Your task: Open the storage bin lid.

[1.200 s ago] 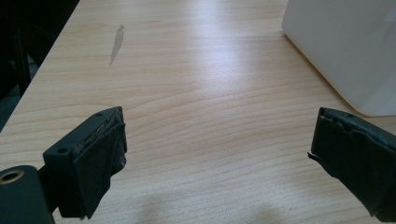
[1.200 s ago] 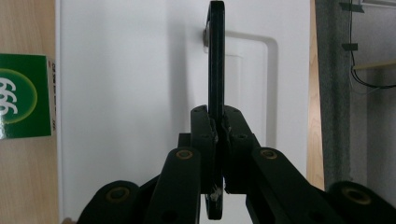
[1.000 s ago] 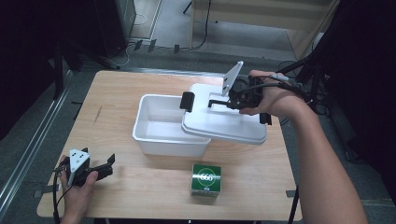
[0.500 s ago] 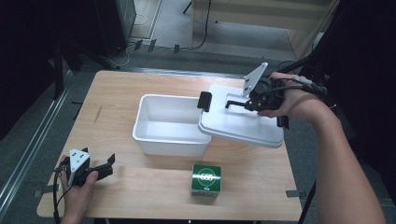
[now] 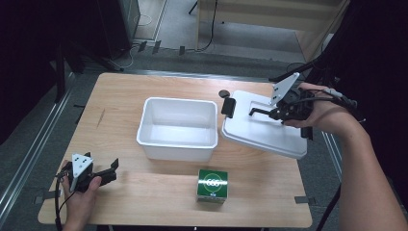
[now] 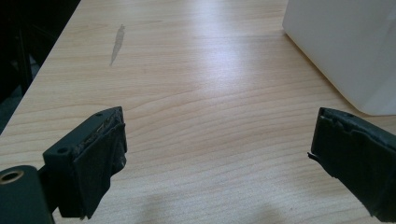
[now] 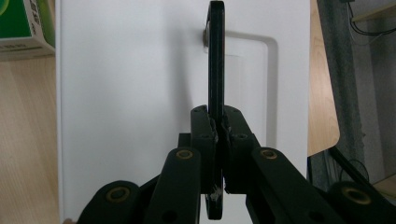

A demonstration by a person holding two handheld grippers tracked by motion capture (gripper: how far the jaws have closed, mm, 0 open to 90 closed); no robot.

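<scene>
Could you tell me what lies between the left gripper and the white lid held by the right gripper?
In the high view, the open white bin stands between the left gripper and the lid; bare tabletop fills the remaining stretch.

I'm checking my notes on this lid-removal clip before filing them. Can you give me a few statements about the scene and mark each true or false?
1. The right gripper is shut on the black handle of the white lid. True.
2. The lid sits closed on the white bin. False: it is held to the right of the bin, which stands open and looks empty.
3. The left gripper holds the green box. False: its jaws stand open over bare wooden table, with nothing between them.
4. The green box stands on the table in front of the bin, apart from it. True.
5. The lid has a black latch at its left end. True.
</scene>
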